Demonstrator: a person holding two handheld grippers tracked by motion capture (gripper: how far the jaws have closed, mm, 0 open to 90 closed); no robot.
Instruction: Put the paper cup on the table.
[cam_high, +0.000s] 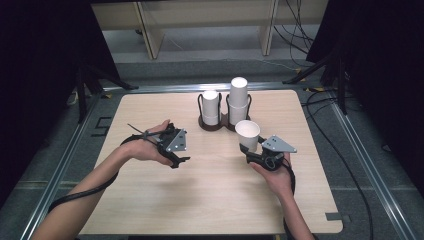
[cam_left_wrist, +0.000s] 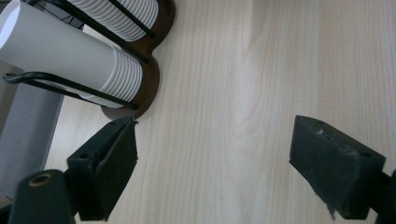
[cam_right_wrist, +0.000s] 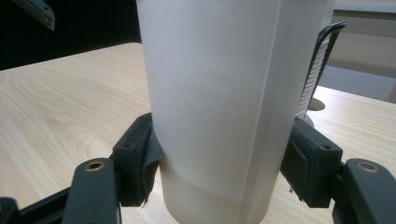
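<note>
A single white paper cup (cam_high: 248, 134) stands upright just off the table, with my right gripper (cam_high: 248, 152) shut on its lower part. In the right gripper view the cup (cam_right_wrist: 215, 93) sits between both pads (cam_right_wrist: 140, 154), which press on its sides. My left gripper (cam_high: 179, 161) hovers over the left half of the table, tilted. Its jaws stand open in the left gripper view (cam_left_wrist: 215, 135) with bare wood between them. A dark brown cup holder (cam_high: 212, 125) with black wire loops stands at the table's far middle. It carries a shorter cup stack (cam_high: 210, 107) and a taller one (cam_high: 238, 100).
The light wooden table (cam_high: 210, 200) has rounded corners and a metal frame around it. Cables (cam_high: 325, 107) trail over the floor at the right. Shelving legs stand behind the table. The holder's base (cam_left_wrist: 149, 88) and cup stacks (cam_left_wrist: 70, 56) lie ahead and left of my left jaws.
</note>
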